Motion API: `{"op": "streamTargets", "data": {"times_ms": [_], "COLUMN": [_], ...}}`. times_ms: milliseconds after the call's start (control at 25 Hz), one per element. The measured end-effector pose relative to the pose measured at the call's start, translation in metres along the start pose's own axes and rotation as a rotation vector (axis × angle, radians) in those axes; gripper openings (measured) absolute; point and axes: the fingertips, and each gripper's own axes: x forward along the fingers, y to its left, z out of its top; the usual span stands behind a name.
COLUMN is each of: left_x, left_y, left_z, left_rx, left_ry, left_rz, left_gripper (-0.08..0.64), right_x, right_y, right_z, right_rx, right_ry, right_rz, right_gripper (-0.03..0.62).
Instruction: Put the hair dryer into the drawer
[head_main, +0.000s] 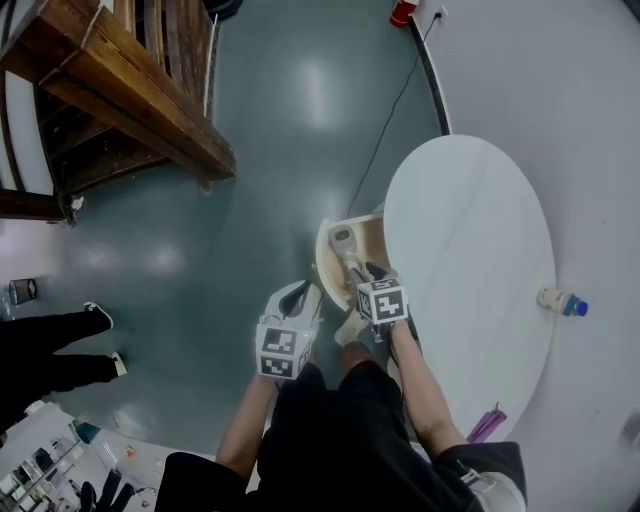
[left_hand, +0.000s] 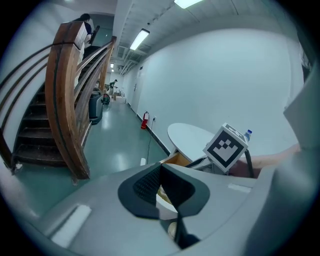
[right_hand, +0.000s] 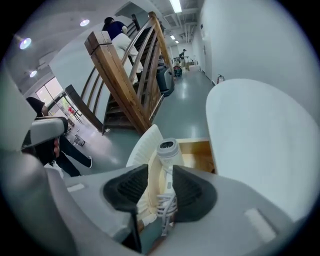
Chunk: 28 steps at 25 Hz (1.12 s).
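Note:
The white hair dryer (head_main: 345, 247) (right_hand: 167, 152), its cord wound round the handle, lies in the open wooden drawer (head_main: 326, 268) (right_hand: 199, 149) under the round white table (head_main: 470, 250). My right gripper (head_main: 368, 275) (right_hand: 161, 187) hangs just above the dryer's handle end. Its jaws stand apart on either side of the handle, and a gap shows between the left pad and the dryer. My left gripper (head_main: 297, 295) (left_hand: 161, 172) hovers left of the drawer's curved front, its dark pads meeting at the tips with nothing between them.
A small bottle with a blue cap (head_main: 560, 302) stands on the table's right side. A wooden staircase (head_main: 120, 90) rises at the far left. A person's legs and shoes (head_main: 60, 340) are at the left. A dark cable (head_main: 395, 110) runs over the green floor.

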Motion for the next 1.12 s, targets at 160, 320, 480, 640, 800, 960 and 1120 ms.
{"op": "streamTargets", "data": {"times_ms": [160,320,480,640,800,960,1120], "left_x": [-0.009,-0.017,-0.025,-0.039,-0.056,-0.072,-0.089], "left_y": [-0.008,-0.018,-0.027,-0.034,-0.041,-0.046,-0.056], "left_z": [0.015,0.040,0.058,0.086,0.112,0.134,0.151], "left_rx": [-0.001,0.032,0.071,0.111,0.154,0.188,0.224], "left_ry": [-0.018,-0.056,-0.088,-0.132,-0.186,-0.232,-0.273], "left_rz": [-0.014,-0.033,-0.046,-0.042,-0.041,-0.047,-0.066], "left_gripper": [0.008,0.008,0.008,0.008,0.008,0.008,0.008], "right_x": [-0.031,-0.060,-0.094,-0.132,-0.171,-0.212,-0.252], "right_y": [0.006,0.011,0.017,0.022,0.026,0.030,0.034], "right_z": [0.020,0.040,0.059,0.077,0.090,0.099,0.105], "right_rx": [-0.021,-0.041,-0.032,-0.020,-0.022,-0.024,-0.031], "right_ry": [-0.068,-0.138,-0.229,-0.329,-0.432,-0.538,-0.641], "right_rz": [-0.009,-0.022,-0.041,-0.062,-0.096,-0.126,-0.160], "right_gripper": [0.142,0.109,0.094,0.075,0.057,0.031,0.026]}}
